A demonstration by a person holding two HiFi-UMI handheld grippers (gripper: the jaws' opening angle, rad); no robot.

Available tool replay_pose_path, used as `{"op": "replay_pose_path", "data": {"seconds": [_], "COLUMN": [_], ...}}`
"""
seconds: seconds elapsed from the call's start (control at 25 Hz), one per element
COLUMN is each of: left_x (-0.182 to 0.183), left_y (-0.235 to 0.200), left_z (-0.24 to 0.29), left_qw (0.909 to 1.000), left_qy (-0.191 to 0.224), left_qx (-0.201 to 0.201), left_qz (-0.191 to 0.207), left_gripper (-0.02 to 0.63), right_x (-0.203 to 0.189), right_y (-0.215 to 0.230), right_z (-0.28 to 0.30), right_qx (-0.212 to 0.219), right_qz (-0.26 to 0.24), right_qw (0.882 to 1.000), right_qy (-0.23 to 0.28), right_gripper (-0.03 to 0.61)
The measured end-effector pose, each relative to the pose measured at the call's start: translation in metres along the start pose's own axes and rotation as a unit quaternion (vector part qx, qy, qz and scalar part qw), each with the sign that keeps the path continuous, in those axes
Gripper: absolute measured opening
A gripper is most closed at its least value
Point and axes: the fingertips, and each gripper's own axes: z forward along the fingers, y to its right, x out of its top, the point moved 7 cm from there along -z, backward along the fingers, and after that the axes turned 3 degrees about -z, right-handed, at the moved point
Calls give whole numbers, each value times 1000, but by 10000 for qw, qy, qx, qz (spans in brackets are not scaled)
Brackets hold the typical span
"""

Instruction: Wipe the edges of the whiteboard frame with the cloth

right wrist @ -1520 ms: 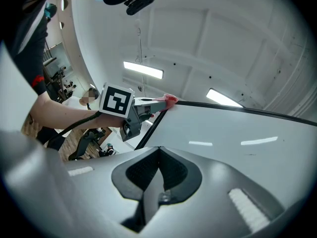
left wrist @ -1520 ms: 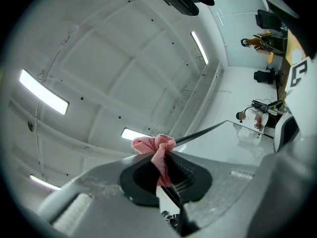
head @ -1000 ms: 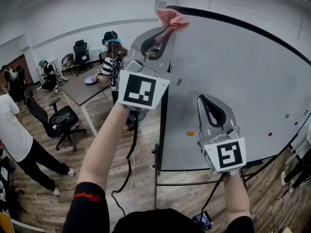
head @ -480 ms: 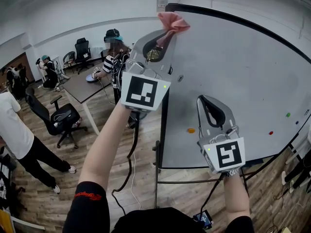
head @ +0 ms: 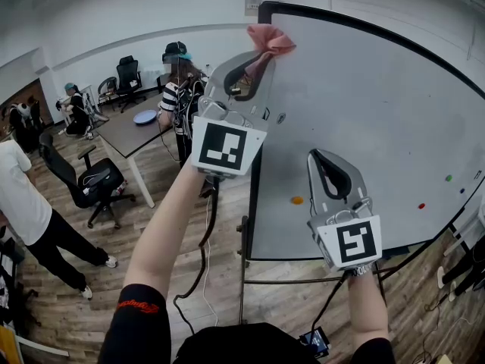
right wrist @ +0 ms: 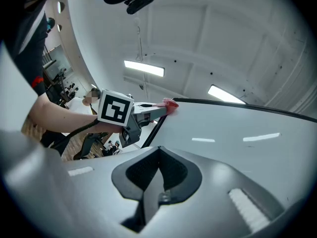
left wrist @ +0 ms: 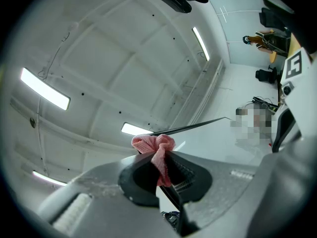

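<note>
Cloth (head: 270, 39), head view: bunched at 12 o'clock by the whiteboard frame (head: 255, 174) corner, on left gripper (head: 256, 61); right gripper (head: 324, 161) at 4 o'clock. Left gripper view: jaws clamped on its soft, light bunched middle, likely the best hold. Right gripper view: jaws together, empty.

Head view looks forward and down from above; each gripper view sits close behind its jaws, tilted up at the ceiling (left wrist: 124, 58) — all three share the whiteboard (head: 364, 112).
</note>
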Motion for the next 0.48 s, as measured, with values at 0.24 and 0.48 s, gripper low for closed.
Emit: {"op": "replay_pose_path", "data": {"seconds": [0.24, 0.48], "left_x": [-2, -11], "left_y": [3, 9], "left_z": [-5, -10], "left_qw": [10000, 10000], "left_qy": [-20, -39], "left_qx": [3, 6], "left_qz": [-15, -17], "left_gripper": [21, 21], "right_x": [-2, -11], "right_y": [-3, -5], "right_z": [-3, -5], "right_qx": [21, 21], "right_qz": [20, 36], "right_qw": [10000, 9999], "right_qy": [-12, -151], "right_gripper": [2, 2]}}
